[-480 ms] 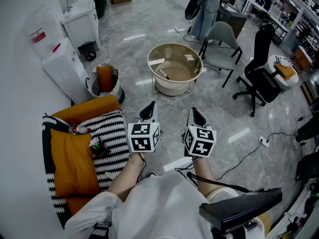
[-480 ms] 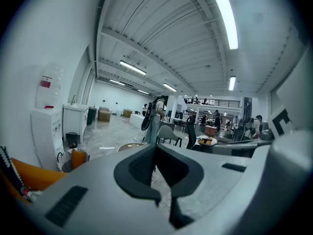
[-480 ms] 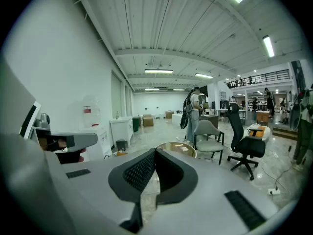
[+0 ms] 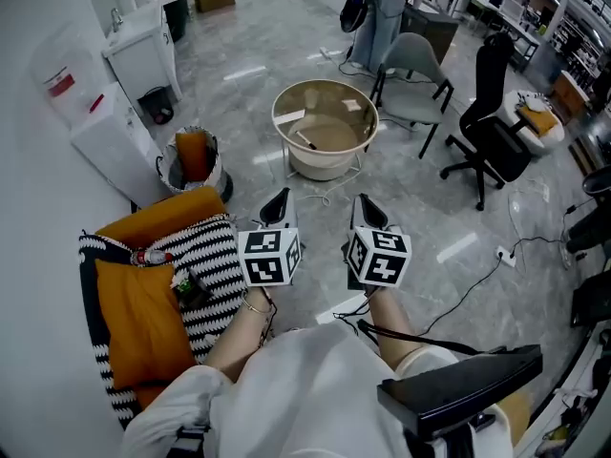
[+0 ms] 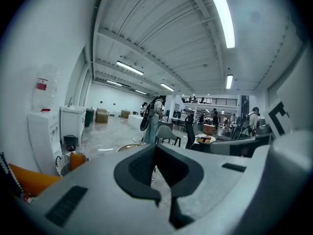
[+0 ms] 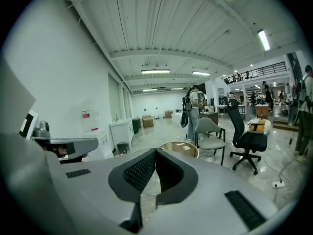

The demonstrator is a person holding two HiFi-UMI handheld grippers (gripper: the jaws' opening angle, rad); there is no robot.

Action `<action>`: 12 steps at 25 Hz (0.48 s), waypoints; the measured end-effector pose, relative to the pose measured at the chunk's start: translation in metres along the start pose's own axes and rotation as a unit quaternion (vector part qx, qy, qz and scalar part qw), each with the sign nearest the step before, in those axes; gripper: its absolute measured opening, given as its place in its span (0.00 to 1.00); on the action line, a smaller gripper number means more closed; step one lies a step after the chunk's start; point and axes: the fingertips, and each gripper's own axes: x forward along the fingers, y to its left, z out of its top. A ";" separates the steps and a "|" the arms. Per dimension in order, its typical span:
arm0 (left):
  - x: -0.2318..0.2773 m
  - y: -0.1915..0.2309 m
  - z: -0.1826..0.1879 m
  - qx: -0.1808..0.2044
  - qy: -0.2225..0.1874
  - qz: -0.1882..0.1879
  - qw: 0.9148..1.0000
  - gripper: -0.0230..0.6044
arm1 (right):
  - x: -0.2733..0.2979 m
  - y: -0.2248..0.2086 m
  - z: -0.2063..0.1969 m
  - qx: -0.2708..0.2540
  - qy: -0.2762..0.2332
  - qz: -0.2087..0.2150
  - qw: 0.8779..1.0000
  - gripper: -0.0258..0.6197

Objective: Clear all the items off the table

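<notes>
Round table (image 4: 323, 167) stands on the floor well ahead of the person, apart from both tools, so I judge the step in hand to be the approach, with no pickup begun. Left gripper (image 4: 278, 199) and right gripper (image 4: 366, 204) are held side by side near level, each with its jaws together on nothing. A pale slip of paper (image 4: 291, 117) and a thin dark stick (image 4: 306, 141) lie on the tabletop; the next move likely calls for closing in on the table, opening one pair of jaws and lining it over one item.
</notes>
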 end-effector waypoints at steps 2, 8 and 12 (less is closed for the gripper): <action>0.003 -0.002 -0.001 0.005 0.003 -0.007 1.000 0.05 | 0.002 -0.003 -0.002 0.000 0.004 -0.007 1.000 0.08; 0.015 -0.010 -0.007 0.017 0.017 -0.018 1.000 0.05 | 0.007 -0.016 -0.012 0.017 0.020 -0.017 1.000 0.08; 0.033 -0.019 -0.013 0.023 0.027 -0.026 0.999 0.05 | 0.021 -0.028 -0.013 0.023 0.028 -0.017 0.999 0.08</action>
